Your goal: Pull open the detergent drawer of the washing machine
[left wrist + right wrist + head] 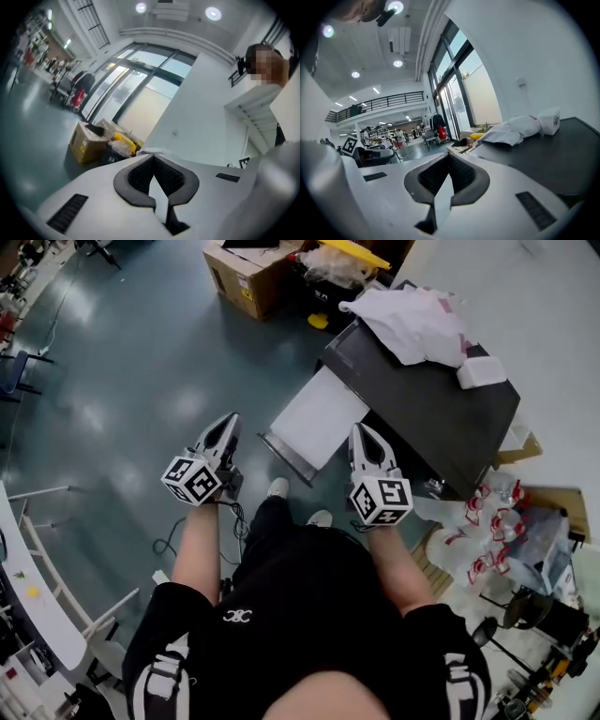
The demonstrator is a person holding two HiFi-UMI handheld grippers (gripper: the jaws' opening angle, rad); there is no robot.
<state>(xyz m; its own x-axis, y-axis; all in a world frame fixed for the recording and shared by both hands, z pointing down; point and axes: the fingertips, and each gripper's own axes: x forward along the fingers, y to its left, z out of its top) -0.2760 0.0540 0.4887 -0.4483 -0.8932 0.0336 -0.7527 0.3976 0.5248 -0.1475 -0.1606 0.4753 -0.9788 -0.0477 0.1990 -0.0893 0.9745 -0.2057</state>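
Note:
The washing machine (441,413) has a flat black top and stands right of centre in the head view. From its front a white panel with a dark frame (317,423) sticks out over the floor; I cannot tell whether it is a drawer or a door. My left gripper (225,425) hangs over bare floor left of that panel, shut and empty (153,164). My right gripper (364,434) is at the machine's near corner, shut with nothing in it (449,158). Its view looks along the black top (543,159).
A crumpled white cloth (412,320) and a small white box (481,371) lie on the machine's top. A cardboard box (248,277) and a dark bin stand beyond it. Plastic bags (497,531) pile at the right. White shelving (37,587) runs along the left.

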